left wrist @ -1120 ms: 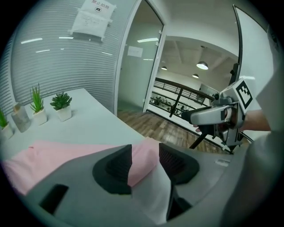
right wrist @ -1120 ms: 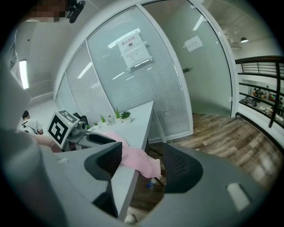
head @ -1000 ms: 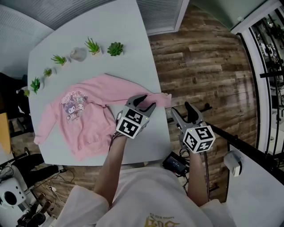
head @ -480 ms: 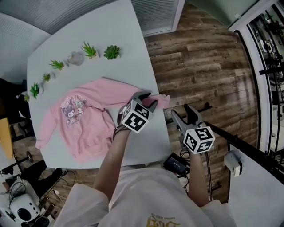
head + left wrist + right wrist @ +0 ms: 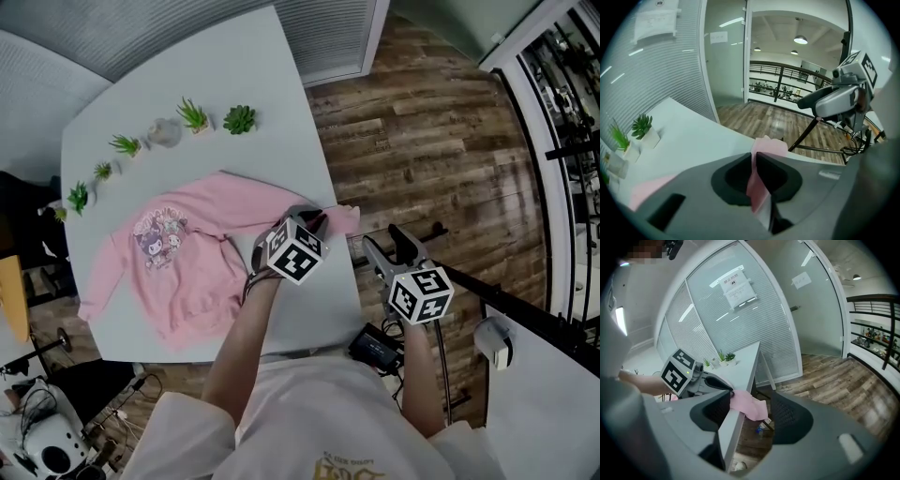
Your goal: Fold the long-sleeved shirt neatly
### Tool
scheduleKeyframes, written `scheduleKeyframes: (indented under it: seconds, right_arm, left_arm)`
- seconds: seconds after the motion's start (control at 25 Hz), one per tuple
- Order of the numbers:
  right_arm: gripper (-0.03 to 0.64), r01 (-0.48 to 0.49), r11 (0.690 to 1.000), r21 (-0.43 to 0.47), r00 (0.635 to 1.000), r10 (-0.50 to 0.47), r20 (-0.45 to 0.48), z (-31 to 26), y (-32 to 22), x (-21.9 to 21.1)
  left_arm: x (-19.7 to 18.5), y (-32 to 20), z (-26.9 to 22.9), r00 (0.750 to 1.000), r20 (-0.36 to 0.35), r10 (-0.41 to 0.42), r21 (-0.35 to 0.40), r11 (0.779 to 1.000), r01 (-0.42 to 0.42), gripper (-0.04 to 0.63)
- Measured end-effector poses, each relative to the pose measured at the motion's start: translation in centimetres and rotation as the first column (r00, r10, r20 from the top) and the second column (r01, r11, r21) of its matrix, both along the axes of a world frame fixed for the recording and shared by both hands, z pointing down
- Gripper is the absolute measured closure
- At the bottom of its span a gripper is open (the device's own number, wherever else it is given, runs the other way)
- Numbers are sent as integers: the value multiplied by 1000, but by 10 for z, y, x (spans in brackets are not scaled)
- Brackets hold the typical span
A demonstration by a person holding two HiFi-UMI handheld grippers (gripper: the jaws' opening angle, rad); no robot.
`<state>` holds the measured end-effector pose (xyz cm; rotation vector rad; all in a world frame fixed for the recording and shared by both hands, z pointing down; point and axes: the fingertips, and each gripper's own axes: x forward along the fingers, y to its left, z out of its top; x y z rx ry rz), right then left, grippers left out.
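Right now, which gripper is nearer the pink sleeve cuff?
Left. The left gripper, jaws just closing, pinches the sleeve beside its cuff; right gripper hangs open past the table edge, apart.

Left gripper (image 5: 312, 218) jaws freshly closed on the shirt sleeve (image 5: 343, 218).

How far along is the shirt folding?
Nothing is folded yet: the pink long-sleeved shirt lies spread on the table. In hand: the left gripper has just closed on one sleeve; the right gripper is open, empty. Sleeve and body folds remain.
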<state>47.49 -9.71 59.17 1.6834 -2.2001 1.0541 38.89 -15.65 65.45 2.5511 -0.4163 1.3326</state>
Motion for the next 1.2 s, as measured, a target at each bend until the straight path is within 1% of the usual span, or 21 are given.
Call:
scheduleKeyframes:
  seconds: [0.08, 0.2, 0.32, 0.44, 0.56, 0.68, 0.84, 0.92, 1.08, 1.2]
  right_arm:
    - [347, -8, 1000, -3, 1000, 8, 7, -1, 0, 2]
    - [353, -9, 1000, -8, 1000, 9, -4, -2, -1, 4]
    - [375, -18, 1000, -14, 1000, 18, -3, -3, -2, 4]
    - [377, -63, 998, -26, 997, 64, 36, -2, -3, 7]
    - [381, -93, 995, -46, 992, 96, 83, 1, -2, 7]
    - [388, -98, 994, -57, 986, 105, 131, 2, -3, 2]
    - [386, -120, 990, -78, 955, 136, 263, 2, -10, -7]
    - [385, -123, 989, -87, 944, 143, 296, 2, -15, -10]
    - [386, -113, 988, -101, 953, 137, 271, 5, -29, -15]
    - [388, -106, 988, -115, 959, 132, 249, 8, -40, -18]
  left_arm:
    - [1, 0, -2, 1000, -9, -3, -14, 1000, 3, 580]
    - [1, 4, -8, 999, -41, -26, -61, 998, 24, 581]
    - [2, 6, -18, 996, -76, -42, -82, 996, 35, 581]
    - [3, 9, -30, 991, -122, -50, -89, 995, 39, 581]
    - [3, 11, -48, 978, -196, -64, -94, 994, 46, 581]
    - [2, 13, -59, 967, -252, -49, -69, 997, 32, 581]
    - [0, 20, -62, 964, -266, -1, -12, 1000, -3, 581]
    - [0, 25, -60, 962, -273, 21, 13, 1000, -18, 581]
    - [-2, 34, -54, 964, -260, 47, 32, 999, -40, 581]
    - [-3, 41, -46, 971, -227, 79, 46, 996, -70, 581]
